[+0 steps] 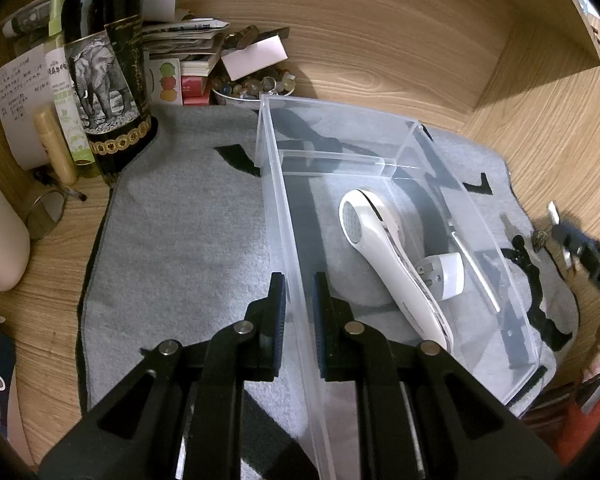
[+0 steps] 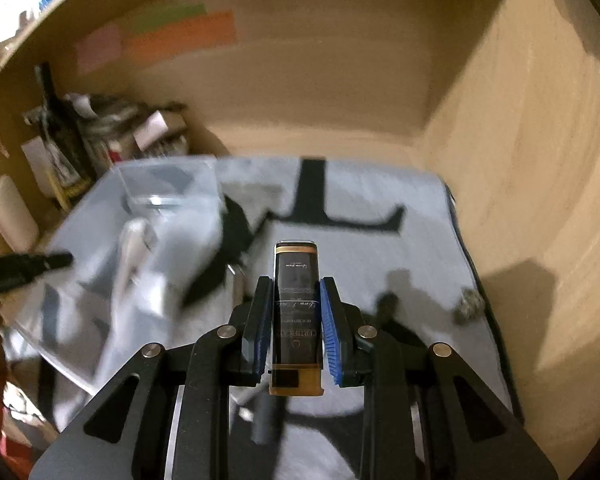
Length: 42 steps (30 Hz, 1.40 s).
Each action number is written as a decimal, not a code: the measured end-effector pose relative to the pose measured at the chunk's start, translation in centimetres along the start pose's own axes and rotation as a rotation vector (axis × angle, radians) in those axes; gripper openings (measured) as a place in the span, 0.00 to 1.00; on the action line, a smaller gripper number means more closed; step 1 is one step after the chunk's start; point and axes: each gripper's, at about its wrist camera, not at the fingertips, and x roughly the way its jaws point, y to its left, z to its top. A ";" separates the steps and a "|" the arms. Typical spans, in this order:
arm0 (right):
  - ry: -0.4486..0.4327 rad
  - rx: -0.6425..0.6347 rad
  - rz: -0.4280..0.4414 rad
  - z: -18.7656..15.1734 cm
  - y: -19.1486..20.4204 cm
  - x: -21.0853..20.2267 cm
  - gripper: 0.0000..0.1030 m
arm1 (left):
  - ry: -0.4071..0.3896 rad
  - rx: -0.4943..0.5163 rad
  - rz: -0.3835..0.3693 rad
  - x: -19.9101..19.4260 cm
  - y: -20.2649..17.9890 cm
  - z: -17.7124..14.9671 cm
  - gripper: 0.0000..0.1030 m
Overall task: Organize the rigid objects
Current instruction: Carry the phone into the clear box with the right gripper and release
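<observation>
A clear plastic box (image 1: 404,152) stands on a grey cloth (image 1: 180,240). My left gripper (image 1: 299,292) is shut on its near left wall, one finger inside and one outside. In the box lie a white handheld device (image 1: 380,256), a white plug adapter (image 1: 448,276) and a thin silver stick (image 1: 476,268). My right gripper (image 2: 296,292) is shut on a slim black and gold case (image 2: 296,312), held above the cloth (image 2: 380,240) to the right of the blurred box (image 2: 164,208). In the left wrist view the right gripper (image 1: 572,240) shows blurred at the right edge.
A dark bottle with an elephant label (image 1: 104,80), a gold tube (image 1: 56,144), stacked papers (image 1: 184,40) and a bowl of stones (image 1: 256,88) crowd the back left corner. Wooden walls (image 2: 540,160) close the nook. A brownish lump (image 2: 468,304) and a small dark object (image 2: 388,302) lie on the cloth.
</observation>
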 end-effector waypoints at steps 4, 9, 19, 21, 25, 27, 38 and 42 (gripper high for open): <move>-0.050 -0.033 0.039 1.8 1.9 -0.2 0.21 | 0.000 -0.002 -0.001 0.0 0.0 0.0 0.12; -0.083 -0.077 0.091 3.5 4.1 0.1 0.21 | -0.001 -0.001 -0.001 0.0 -0.1 0.0 0.12; -0.051 -0.189 0.181 4.9 9.0 2.1 0.21 | -0.002 -0.004 -0.005 -0.1 -0.1 0.0 0.12; -0.033 -0.209 0.197 4.9 9.9 2.8 0.21 | -0.002 -0.003 -0.005 -0.1 -0.1 0.0 0.12; 0.003 -0.243 0.224 4.7 11.3 4.1 0.21 | -0.002 -0.005 -0.006 0.0 -0.2 0.0 0.12; 0.024 -0.257 0.241 4.6 11.9 4.7 0.21 | -0.002 -0.004 -0.005 -0.1 -0.1 0.0 0.12; 0.157 -0.349 0.286 3.2 15.1 7.4 0.21 | -0.005 -0.004 -0.011 -0.1 -0.2 -0.1 0.12; 0.215 -0.375 0.300 2.6 15.7 8.1 0.21 | -0.006 -0.003 -0.011 -0.1 -0.2 -0.1 0.12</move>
